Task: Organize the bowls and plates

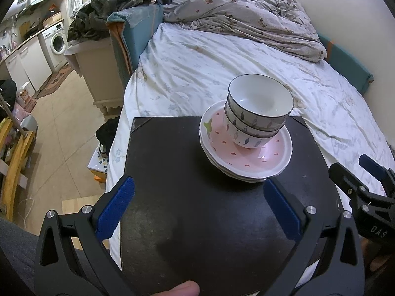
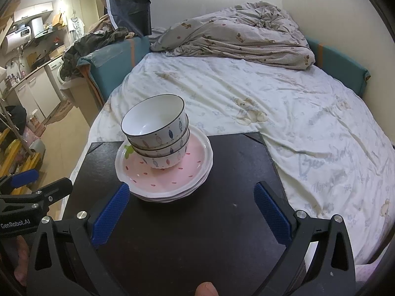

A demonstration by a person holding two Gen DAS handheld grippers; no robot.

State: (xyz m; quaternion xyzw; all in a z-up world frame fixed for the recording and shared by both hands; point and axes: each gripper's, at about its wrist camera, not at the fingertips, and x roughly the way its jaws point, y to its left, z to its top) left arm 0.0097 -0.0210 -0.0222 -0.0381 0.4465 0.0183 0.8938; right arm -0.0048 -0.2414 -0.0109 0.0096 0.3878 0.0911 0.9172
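Left claw [image 1: 198, 206]: released, blue pads spread wide, nothing between them. It hangs low over the near half of the black table [image 1: 172, 172]. Its right-hand pad [image 1: 281, 209] sits just in front of the plate stack's near rim; contact cannot be judged from this view. A fingertip [image 1: 184, 289] shows at the bottom edge of the left wrist view.

Right claw [image 2: 191, 213]: also released, pads wide apart, empty. It hovers over the near part of the table. Its left-hand pad [image 2: 111, 215] lies just beside the near-left rim of the plates. A fingertip [image 2: 206, 288] shows at the bottom edge of this view too.

Each claw appears at the edge of the other's view; they sit side by side, apart.

Task items: a stack of plates [image 1: 259, 162], white scalloped rims, top plate pink with small red marks and a green leaf motif. The stack stands on the far part of the table. On the top plate rest three nested bowls [image 1: 259, 106], white with a dark rim line and a fish pattern on the outside. The bowl stack leans slightly.

Surroundings: the table sits on a bed [image 1: 197, 69] with a pale printed sheet. A crumpled grey duvet [image 1: 246, 17] lies at the far end. A washing machine [image 1: 58, 40] stands under a counter, far left.
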